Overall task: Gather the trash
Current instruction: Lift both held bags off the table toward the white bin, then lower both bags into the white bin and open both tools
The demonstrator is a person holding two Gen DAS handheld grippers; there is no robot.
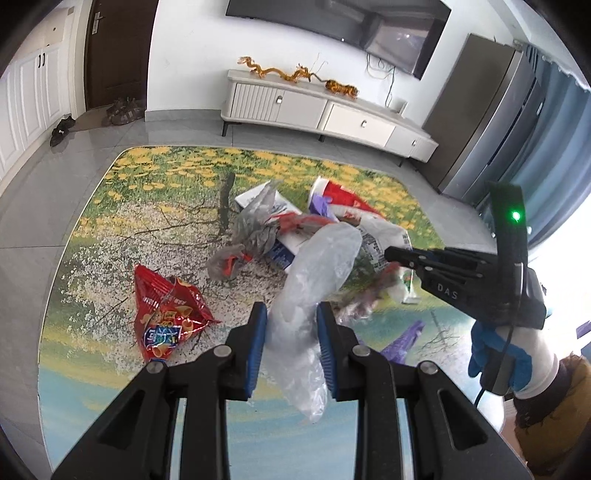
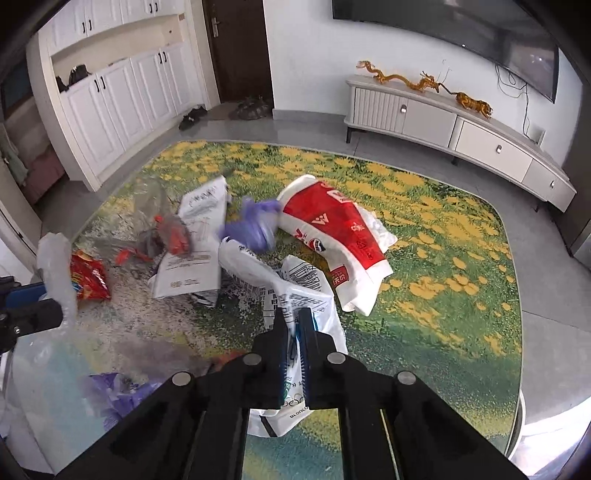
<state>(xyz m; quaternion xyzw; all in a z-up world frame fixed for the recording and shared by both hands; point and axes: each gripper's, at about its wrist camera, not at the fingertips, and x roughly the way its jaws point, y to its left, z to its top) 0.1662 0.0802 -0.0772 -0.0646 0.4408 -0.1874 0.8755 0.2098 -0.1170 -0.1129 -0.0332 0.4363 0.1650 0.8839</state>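
the left tongs (image 1: 291, 317) are clamped on a crumpled clear plastic bag (image 1: 314, 280), their blue pads pressing it from both sides; the bag rises above the pads and hangs below them too, held up off the worktop (image 1: 110, 229), whose top shows a print of yellow flowers and a tree. the right tongs (image 2: 291, 321) are closed together on the edge of a white plastic bag with black printing (image 2: 295, 280), which runs from the pile up between the pads and down beneath them. in the left wrist view the right tongs come in from the right, carried by a hand (image 1: 513, 354) in a white and blue glove.

the rest of the trash lies in a loose pile near the middle of the worktop. a red and white bag (image 2: 332, 236) lies to the right of the pile, a purple glove (image 2: 255, 225) just beside its left end, blurred. a white printed mailer (image 2: 195, 243) lies left of the glove, with a grey plastic bag with red bits (image 2: 166, 232) touching its left side. a red snack packet (image 1: 166, 314) lies apart from the pile, on the left. another purple piece (image 2: 118, 391) sits near the front edge, too blurred to tell what it is.

behind stand a low white cabinet (image 2: 443, 118) and a dark screen (image 2: 480, 33) on the wall.
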